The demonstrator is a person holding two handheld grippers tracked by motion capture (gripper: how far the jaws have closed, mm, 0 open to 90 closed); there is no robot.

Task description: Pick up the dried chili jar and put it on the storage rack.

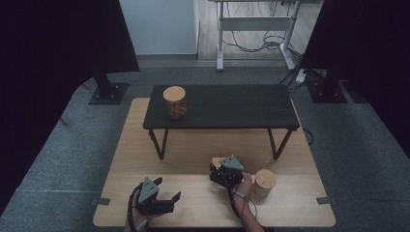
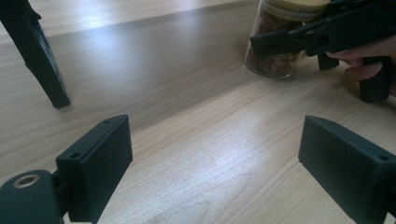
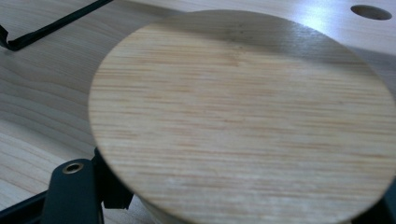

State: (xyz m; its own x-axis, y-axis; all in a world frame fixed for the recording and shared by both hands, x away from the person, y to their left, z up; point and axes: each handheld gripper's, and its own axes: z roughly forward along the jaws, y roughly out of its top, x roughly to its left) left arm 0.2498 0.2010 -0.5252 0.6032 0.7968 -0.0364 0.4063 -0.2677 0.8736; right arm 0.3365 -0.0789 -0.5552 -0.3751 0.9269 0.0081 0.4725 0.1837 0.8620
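From above, my right gripper [image 1: 223, 171] sits near the desk's [image 1: 193, 203] front edge, right of the middle, its fingers clamped on a wooden-lidded jar [image 1: 217, 163]. A second jar [image 1: 265, 182] stands just beside my right hand, and a third [image 1: 174, 101] on the black bench [image 1: 232, 106] behind. My left gripper [image 1: 167, 200] hovers by the front left corner, its fingers apart around nothing.

Along my left fingers [image 2: 98, 158], bare desk [image 2: 201, 154] lies between them; the gripped jar [image 2: 273, 56] stands beyond.

Along my right gripper, the jar's round lid [image 3: 243, 116] lies just above my fingers [image 3: 74, 191].
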